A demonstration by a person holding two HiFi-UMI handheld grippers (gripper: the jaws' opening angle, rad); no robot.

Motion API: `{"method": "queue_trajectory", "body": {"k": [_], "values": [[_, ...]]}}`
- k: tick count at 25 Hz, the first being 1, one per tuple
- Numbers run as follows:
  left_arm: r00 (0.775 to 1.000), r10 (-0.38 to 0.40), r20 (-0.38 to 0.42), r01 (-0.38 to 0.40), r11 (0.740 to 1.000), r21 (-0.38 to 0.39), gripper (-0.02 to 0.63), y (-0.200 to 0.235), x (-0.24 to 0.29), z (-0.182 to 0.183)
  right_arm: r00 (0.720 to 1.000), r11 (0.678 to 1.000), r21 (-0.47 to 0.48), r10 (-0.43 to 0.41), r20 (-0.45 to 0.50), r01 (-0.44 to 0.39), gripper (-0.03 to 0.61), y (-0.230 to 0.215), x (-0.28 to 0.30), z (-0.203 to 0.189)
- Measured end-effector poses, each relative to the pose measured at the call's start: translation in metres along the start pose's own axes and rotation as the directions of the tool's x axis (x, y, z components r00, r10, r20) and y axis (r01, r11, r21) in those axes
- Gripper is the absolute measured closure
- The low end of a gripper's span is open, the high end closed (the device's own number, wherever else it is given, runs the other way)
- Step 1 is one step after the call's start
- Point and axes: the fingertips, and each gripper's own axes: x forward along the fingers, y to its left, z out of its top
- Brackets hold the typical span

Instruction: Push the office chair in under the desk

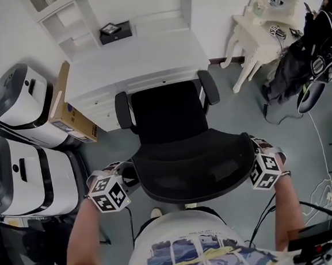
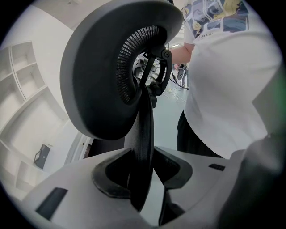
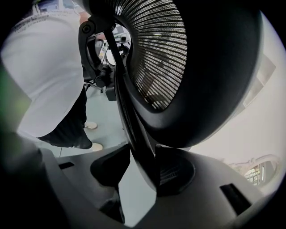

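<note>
The black office chair point(image 1: 170, 120) faces the white desk point(image 1: 142, 62), its seat front just under the desk's edge. Its mesh backrest point(image 1: 192, 170) is nearest me. My left gripper point(image 1: 129, 182) is shut on the backrest's left rim, and in the left gripper view the black rim point(image 2: 144, 134) runs down between the two pads of that gripper point(image 2: 143, 174). My right gripper point(image 1: 251, 155) is shut on the right rim. In the right gripper view the rim point(image 3: 129, 120) is pinched between the pads of that gripper point(image 3: 140, 167).
Two white appliances point(image 1: 19, 101) point(image 1: 19, 176) and a cardboard box point(image 1: 66, 112) stand left of the chair. A white dressing table point(image 1: 255, 26), dark bags point(image 1: 304, 59) and floor cables point(image 1: 327, 190) are to the right. A small black object point(image 1: 115, 31) lies on the desk.
</note>
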Motion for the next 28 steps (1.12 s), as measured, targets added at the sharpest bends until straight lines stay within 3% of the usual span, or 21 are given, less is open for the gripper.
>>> {"method": "queue_trajectory", "body": {"k": [28], "values": [[0.999, -0.034, 0.018, 0.033, 0.999, 0.022, 0.453, 0.020, -0.004, -0.015, 1.000, 1.000, 0.026, 0.006, -0.006, -0.006, 0.382, -0.001, 0.009, 0.013]]}}
